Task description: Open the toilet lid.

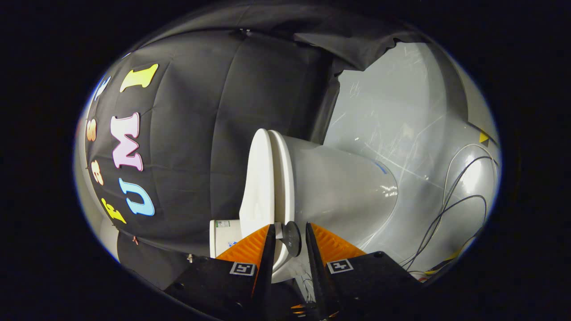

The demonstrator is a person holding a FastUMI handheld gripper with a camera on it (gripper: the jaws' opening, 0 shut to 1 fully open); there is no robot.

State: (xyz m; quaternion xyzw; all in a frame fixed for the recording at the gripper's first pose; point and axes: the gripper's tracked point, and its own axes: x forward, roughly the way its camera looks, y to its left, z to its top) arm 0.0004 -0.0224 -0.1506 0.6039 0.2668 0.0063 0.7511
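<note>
Gripper fingers straddle the toilet lid edge, apparently not clamped. Lid lies against seat, bowl right, cables far right.

Dim booth; glare glints on the toilet bowl and scratched floor; fisheye bends the edges.

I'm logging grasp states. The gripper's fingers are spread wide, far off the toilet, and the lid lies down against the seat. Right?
Not quite. In the gripper view the gripper is at the toilet: its fingers sit close on either side of a small dark disc by the lid's edge. The lid does lie against the seat.
</note>
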